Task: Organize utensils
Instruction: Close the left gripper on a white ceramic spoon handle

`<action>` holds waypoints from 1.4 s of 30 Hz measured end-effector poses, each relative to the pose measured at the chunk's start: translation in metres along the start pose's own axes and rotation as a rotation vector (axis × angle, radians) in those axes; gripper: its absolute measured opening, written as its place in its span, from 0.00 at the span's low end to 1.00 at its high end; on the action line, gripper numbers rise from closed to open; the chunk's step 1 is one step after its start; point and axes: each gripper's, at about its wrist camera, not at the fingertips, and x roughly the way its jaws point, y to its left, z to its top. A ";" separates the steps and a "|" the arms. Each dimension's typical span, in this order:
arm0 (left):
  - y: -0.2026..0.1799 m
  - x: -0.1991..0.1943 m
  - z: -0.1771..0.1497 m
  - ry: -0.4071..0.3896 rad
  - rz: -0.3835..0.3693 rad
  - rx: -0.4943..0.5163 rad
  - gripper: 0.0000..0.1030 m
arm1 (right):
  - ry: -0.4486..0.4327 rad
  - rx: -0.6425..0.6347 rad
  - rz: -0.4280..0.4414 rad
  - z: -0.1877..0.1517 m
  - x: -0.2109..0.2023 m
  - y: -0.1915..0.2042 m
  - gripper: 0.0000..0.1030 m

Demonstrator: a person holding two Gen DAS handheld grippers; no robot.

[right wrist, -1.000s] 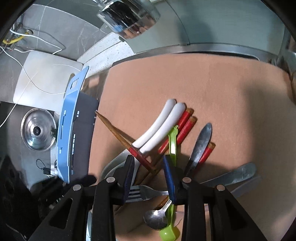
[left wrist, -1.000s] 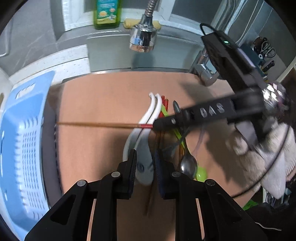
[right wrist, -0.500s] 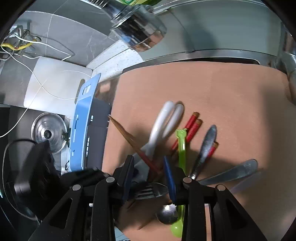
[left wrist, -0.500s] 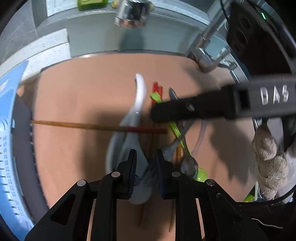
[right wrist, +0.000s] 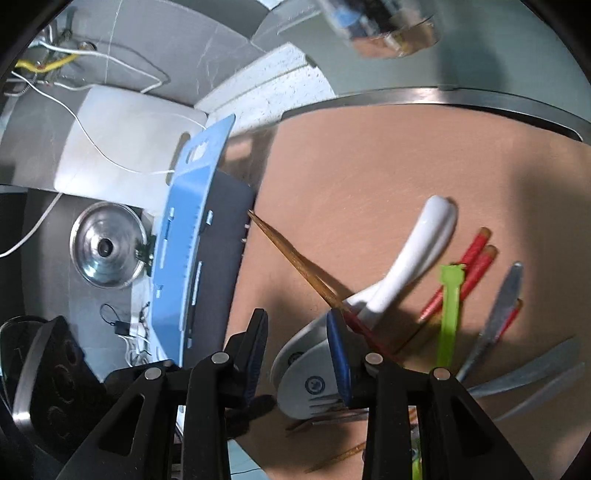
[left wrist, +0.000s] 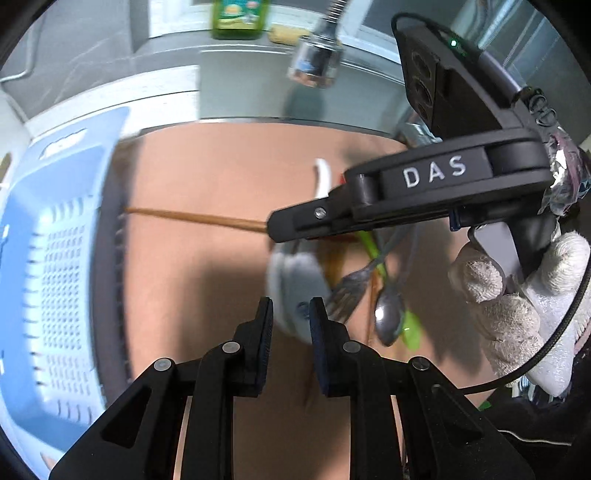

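Observation:
A pile of utensils lies on the tan mat (left wrist: 229, 280): two stacked white soup spoons (left wrist: 295, 280) (right wrist: 413, 258), a metal fork (left wrist: 351, 288), a metal spoon (left wrist: 388, 314), a green utensil (right wrist: 448, 310), red-ended chopsticks (right wrist: 469, 266). My left gripper (left wrist: 291, 321) is open, its tips on either side of the white spoons' bowl end. My right gripper (right wrist: 297, 328) is open; a brown chopstick (right wrist: 295, 258) runs past its right finger. In the left wrist view the right gripper's finger (left wrist: 332, 218) covers the chopstick's red end.
A light blue perforated basket (left wrist: 48, 251) (right wrist: 192, 236) stands left of the mat. A faucet head (left wrist: 314, 62) hangs over the back. A green bottle (left wrist: 240, 14) stands on the sill. A steel pot lid (right wrist: 105, 251) lies beyond the basket.
The right gripper has opened wider and shifted left, so the brown chopstick now lies at its right finger instead of between the fingers. The white spoons have shifted slightly.

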 end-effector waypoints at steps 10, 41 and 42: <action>0.011 0.008 0.004 -0.006 0.033 -0.032 0.18 | 0.020 0.016 -0.063 0.001 0.014 -0.002 0.29; 0.017 0.034 -0.015 0.020 0.087 -0.051 0.09 | 0.028 0.095 -0.181 0.006 0.017 -0.007 0.33; 0.017 0.034 -0.015 0.015 0.092 -0.050 0.09 | 0.021 0.088 -0.201 0.007 0.019 -0.004 0.33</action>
